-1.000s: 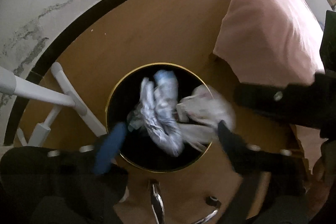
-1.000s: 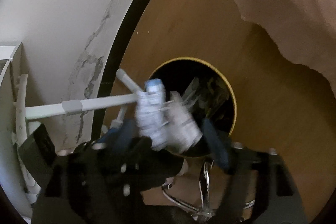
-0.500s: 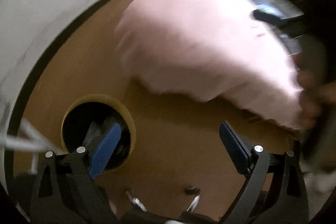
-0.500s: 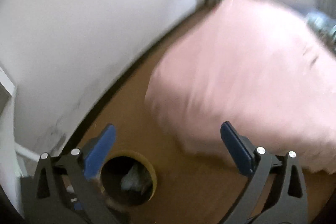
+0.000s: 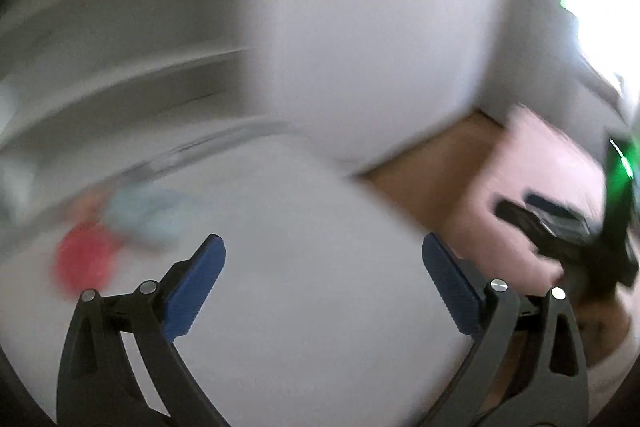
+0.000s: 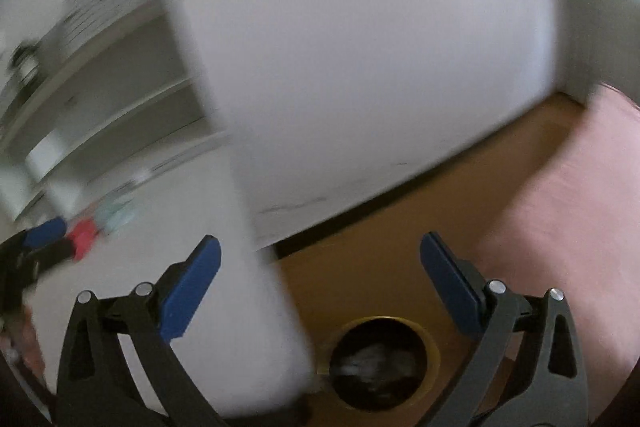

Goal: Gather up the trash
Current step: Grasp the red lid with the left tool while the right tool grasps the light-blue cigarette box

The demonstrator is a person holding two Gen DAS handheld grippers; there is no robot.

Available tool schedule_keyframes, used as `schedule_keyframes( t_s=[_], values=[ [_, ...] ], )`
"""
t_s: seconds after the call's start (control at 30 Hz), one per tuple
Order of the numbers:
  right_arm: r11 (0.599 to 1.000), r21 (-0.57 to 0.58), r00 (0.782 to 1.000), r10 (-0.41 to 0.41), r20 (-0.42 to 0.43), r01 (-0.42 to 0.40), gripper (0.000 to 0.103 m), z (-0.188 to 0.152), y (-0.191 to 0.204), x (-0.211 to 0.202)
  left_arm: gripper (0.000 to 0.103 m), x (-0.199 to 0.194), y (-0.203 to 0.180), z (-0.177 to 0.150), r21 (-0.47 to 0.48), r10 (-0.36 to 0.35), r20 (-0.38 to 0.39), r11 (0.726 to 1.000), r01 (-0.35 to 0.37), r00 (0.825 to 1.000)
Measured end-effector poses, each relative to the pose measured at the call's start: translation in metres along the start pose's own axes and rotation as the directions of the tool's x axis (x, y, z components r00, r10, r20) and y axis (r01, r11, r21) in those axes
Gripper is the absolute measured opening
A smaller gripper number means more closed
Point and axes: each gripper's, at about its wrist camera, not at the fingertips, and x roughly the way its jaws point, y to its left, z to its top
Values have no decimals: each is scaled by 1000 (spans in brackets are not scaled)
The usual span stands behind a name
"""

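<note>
Both grippers are empty with their jaws wide apart. The right gripper has just been opening its jaws, and nothing lies between them. Below it on the wooden floor stands the trash bin, black with a yellow rim, with pale crumpled trash inside. That part of the task looks done.

What remains appears to lie on the white surface. In the left wrist view, the left gripper points down over this surface, and a red object sits well off to the left of its jaws and farther along, with a pale bluish item just beside it. Both are too blurred to identify, and no long axis can be made out.

In the right wrist view the same red thing and pale thing lie at the far left, right by the left gripper's blue fingertip. The left gripper is therefore clearly nearer. The right one would have to cross the whole surface.

The coming move likely turns on swinging the left jaws leftward to bracket the red object. Motion blur suggests settling first. A pink bed lies at the right.
</note>
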Motion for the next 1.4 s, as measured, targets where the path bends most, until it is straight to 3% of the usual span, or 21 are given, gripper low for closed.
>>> schedule_keyframes(
  t_s=[0.1, 0.17, 0.27, 0.33, 0.43, 0.5, 0.63, 0.8, 0.9, 0.93, 0.97, 1.1, 1.4],
  values=[
    [986, -82, 988, 141, -65, -147, 96, 10, 75, 37, 96, -2, 86, -11, -141, 180, -66, 972, -188, 981],
    [957, -181, 972, 212, -101, -227, 96, 16, 129, 58, 96, 0, 118, -16, -163, 229, -114, 956, -246, 967],
    [906, -310, 954, 244, -172, -288, 96, 21, 190, 84, 96, 5, 145, -18, -151, 269, -157, 945, -292, 950],
    [860, -385, 936, 253, -244, -333, 96, 20, 222, 106, 96, 15, 157, -21, -149, 280, -187, 939, -309, 942],
    [793, -468, 910, 253, -329, -390, 96, 16, 258, 132, 96, 34, 174, -27, -163, 234, -240, 947, -277, 942],
    [758, -500, 895, 256, -365, -420, 96, 14, 265, 146, 96, 44, 179, -35, -164, 217, -257, 951, -264, 942],
    [713, -550, 884, 221, -411, -434, 96, 16, 285, 175, 96, 60, 186, -33, -139, 225, -276, 953, -270, 934],
    [700, -543, 866, 233, -442, -465, 96, 20, 291, 198, 96, 71, 202, -22, -139, 235, -282, 950, -281, 930],
    [692, -542, 858, 233, -458, -477, 81, 16, 296, 205, 93, 70, 207, -21, -126, 214, -265, 959, -253, 940],
    [690, -541, 855, 231, -464, -480, 76, 14, 297, 207, 82, 70, 205, -21, -103, 226, -260, 960, -260, 939],
    [687, -556, 865, 227, -447, -467, 64, 12, 298, 205, 81, 70, 202, -22, -69, 245, -250, 961, -269, 937],
    [717, -496, 851, 273, -448, -490, 61, 14, 295, 193, 78, 64, 204, -19, -101, 196, -231, 969, -224, 953],
    [773, -446, 881, 306, -361, -451, 61, 14, 273, 135, 78, 26, 188, -15, -103, 195, -158, 972, -213, 968]
  ],
)
